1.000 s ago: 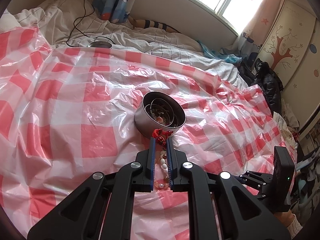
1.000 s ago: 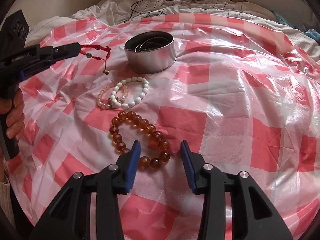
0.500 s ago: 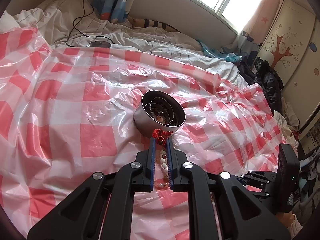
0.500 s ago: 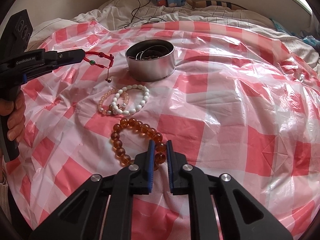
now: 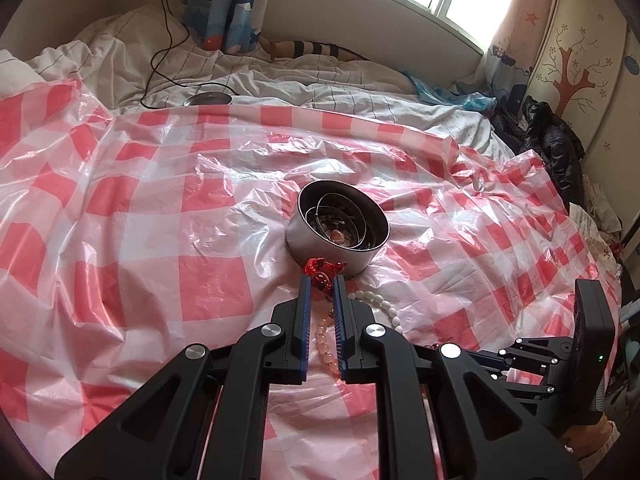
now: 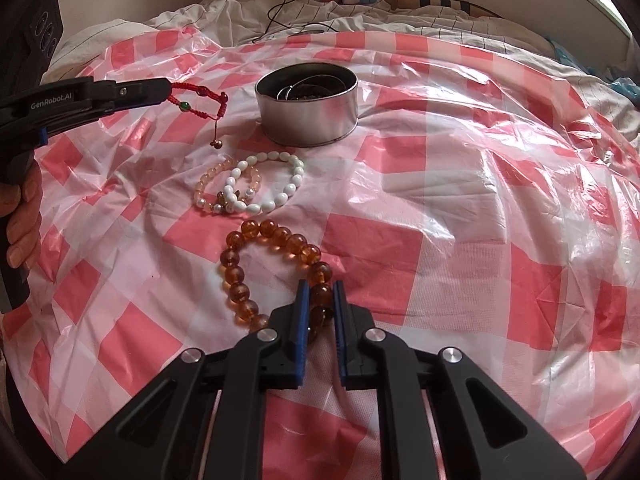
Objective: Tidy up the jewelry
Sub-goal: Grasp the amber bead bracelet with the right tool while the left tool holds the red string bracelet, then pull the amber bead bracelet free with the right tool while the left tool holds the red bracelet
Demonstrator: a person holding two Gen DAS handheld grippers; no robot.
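A round metal tin (image 6: 307, 110) (image 5: 338, 232) holding bangles and beads stands on the checked plastic sheet. My left gripper (image 5: 320, 280) (image 6: 168, 90) is shut on a red cord bracelet (image 6: 198, 100) (image 5: 322, 270), which hangs in the air just left of the tin. My right gripper (image 6: 320, 290) is shut on the near beads of an amber bead bracelet (image 6: 272, 268) lying on the sheet. Between it and the tin lie a white bead bracelet (image 6: 276, 184) and a pale pink one (image 6: 208, 188), overlapping.
The red-and-white checked plastic sheet (image 6: 460, 208) covers a soft, rumpled bed. A small metal lid (image 5: 208, 99) and a black cable (image 5: 164, 40) lie on the white bedding beyond. Dark clothes (image 5: 556, 148) pile by the cupboard at the right. A person's hand (image 6: 22, 224) grips the left tool.
My right gripper's jaws closed from wide apart onto the amber bracelet's near beads. The left gripper kept still with the red cord bracelet.
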